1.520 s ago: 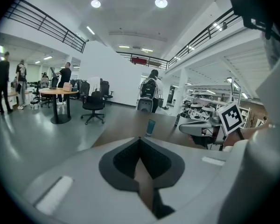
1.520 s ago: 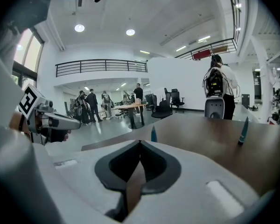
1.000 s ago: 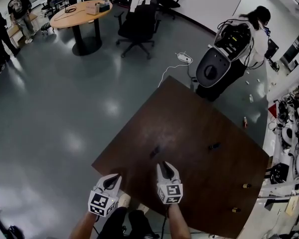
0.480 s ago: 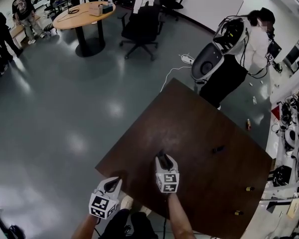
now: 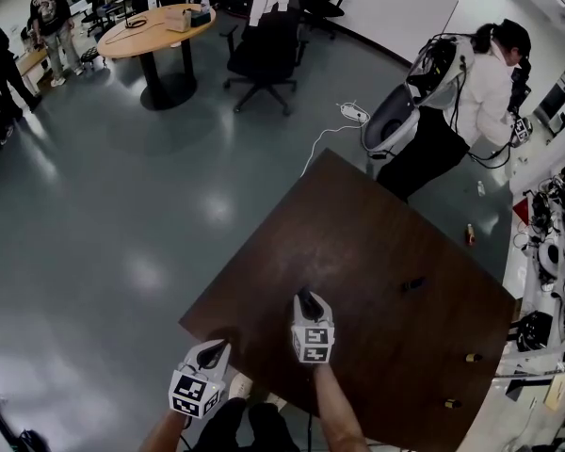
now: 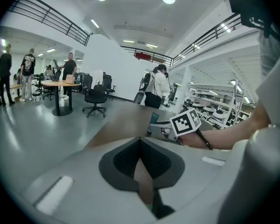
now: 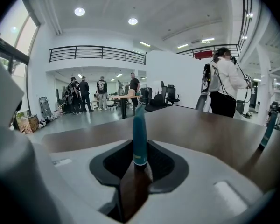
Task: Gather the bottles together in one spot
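Closing just now, jaws of the right gripper (image 7: 140,146) pinch an upright teal bottle (image 7: 139,125); left gripper (image 6: 140,140) jaws are together.

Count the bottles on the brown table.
4 bottles: one between the right gripper's fingers, one to its right, two small ones near the table's right edge. Others may be hidden.

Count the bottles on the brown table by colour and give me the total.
Teal: 2, the teal bottle between the right gripper's jaws, which have just been closing on it, and a second teal bottle off to its right.
With a yellowish end: 2, the small bottles near the table's right edge.
Total: 4
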### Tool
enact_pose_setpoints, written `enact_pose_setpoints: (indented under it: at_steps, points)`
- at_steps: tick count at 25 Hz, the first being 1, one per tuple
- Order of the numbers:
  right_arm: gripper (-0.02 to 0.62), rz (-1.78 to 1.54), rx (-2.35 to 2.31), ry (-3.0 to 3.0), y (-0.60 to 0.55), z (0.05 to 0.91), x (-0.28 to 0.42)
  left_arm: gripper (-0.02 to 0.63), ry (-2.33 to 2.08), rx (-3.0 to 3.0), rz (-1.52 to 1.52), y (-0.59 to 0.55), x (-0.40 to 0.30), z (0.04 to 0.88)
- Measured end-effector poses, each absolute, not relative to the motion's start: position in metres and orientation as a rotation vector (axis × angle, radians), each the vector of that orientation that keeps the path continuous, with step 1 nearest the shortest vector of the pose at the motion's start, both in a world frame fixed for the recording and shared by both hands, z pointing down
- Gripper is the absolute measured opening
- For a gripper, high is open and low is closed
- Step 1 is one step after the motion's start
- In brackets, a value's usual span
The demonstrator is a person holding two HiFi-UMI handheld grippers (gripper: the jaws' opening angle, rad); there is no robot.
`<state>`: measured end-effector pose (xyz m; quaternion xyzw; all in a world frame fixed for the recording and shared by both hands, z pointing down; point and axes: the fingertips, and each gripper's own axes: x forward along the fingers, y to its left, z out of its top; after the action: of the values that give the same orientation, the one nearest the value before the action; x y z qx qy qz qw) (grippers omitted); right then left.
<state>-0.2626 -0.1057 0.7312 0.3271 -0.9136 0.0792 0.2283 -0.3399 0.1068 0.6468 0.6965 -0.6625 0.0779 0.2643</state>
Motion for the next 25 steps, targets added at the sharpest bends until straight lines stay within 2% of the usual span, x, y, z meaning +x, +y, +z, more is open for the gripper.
enact_pose_setpoints:
  at_steps: [8, 25]
  points:
    - [0.096, 0.224, 0.951, -2.53, -0.102, 0.726, -0.244, 0.002, -1.777, 1.904, 0.218, 0.104, -0.336, 0.647]
    - [0.095, 0.235, 1.163, -2.458, -0.074, 0.692, -0.145, 0.0, -1.674, 1.997, 0.22, 0.087, -0.303, 0.641]
